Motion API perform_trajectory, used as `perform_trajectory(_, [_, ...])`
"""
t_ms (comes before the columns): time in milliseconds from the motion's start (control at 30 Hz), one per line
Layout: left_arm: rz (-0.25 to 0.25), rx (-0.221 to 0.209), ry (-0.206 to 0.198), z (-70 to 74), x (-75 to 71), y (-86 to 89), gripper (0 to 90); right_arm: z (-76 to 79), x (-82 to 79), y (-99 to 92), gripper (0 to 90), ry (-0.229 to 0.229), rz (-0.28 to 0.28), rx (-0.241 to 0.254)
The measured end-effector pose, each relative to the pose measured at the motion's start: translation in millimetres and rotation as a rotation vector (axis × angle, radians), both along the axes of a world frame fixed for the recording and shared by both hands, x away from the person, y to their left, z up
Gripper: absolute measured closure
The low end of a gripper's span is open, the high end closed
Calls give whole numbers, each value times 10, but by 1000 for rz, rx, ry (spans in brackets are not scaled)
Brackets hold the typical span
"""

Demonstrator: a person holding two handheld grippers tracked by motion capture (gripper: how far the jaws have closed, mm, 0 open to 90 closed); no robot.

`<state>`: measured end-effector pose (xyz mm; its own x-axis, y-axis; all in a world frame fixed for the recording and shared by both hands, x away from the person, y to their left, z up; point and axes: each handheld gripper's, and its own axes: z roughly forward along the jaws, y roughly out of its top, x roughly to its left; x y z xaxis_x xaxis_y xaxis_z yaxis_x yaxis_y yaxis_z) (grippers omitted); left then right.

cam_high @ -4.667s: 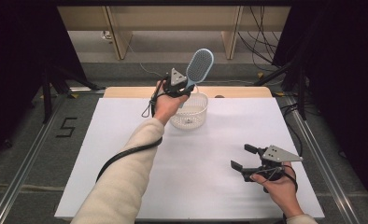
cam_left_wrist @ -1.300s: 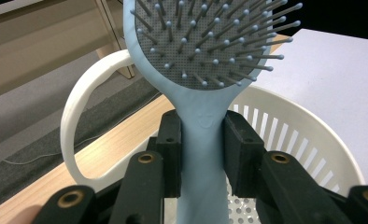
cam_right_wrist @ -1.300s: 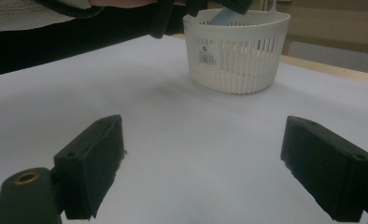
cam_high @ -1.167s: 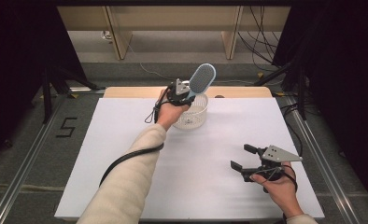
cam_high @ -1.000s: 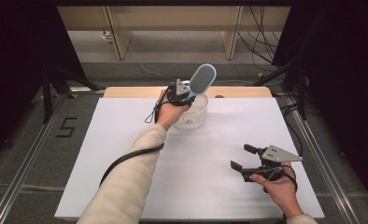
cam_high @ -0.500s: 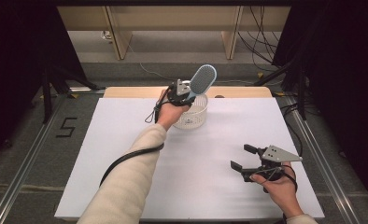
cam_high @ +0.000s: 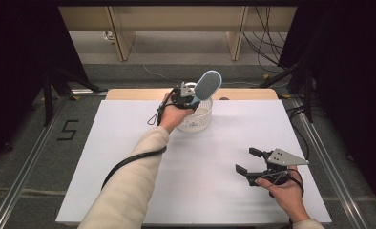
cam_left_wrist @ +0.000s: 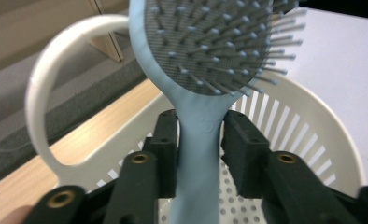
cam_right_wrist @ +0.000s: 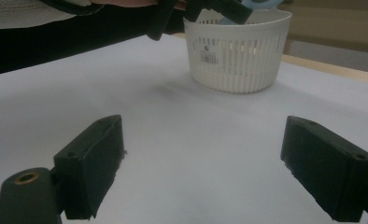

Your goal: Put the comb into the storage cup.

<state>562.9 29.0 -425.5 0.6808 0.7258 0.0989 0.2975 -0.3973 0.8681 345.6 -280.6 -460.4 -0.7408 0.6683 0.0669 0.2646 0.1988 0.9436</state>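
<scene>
Left gripper (cam_high: 192, 98) hangs over the white basket (cam_high: 195, 119) near the middle of the counter's (cam_high: 129, 124) far edge, with the light blue hairbrush (cam_high: 206, 86) between its jaws. Those jaws have just been opening: in the left gripper view a thin gap shows beside the handle (cam_left_wrist: 196, 154) on one side, so the pads barely clasp it. Bristles face the camera, the head tilted above the basket rim. Right gripper (cam_high: 247, 162) rests near the counter's near right corner, jaws wide and empty.
</scene>
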Motion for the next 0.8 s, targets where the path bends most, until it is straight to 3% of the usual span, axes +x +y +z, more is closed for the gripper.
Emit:
perform_trajectory(100, [20,26,21,31,2,45,547,-2,1,-1,144,0,1,1])
perform_trajectory(167, [19,13,25,45,-5,84,489,-2,1,2,144,1,0,3])
perform_trajectory(233, [18,38,21,61,-24,118,443,-3,1,4,144,0,1,0])
perform_trajectory(300, [26,11,26,81,-45,145,399,-4,2,7,144,0,0,1])
perform_trajectory(567, [60,-8,39,208,-152,262,185,-10,5,14,144,1,0,-4])
perform_trajectory(800, [95,-31,50,237,-249,409,104,-10,5,16,144,3,0,-8])
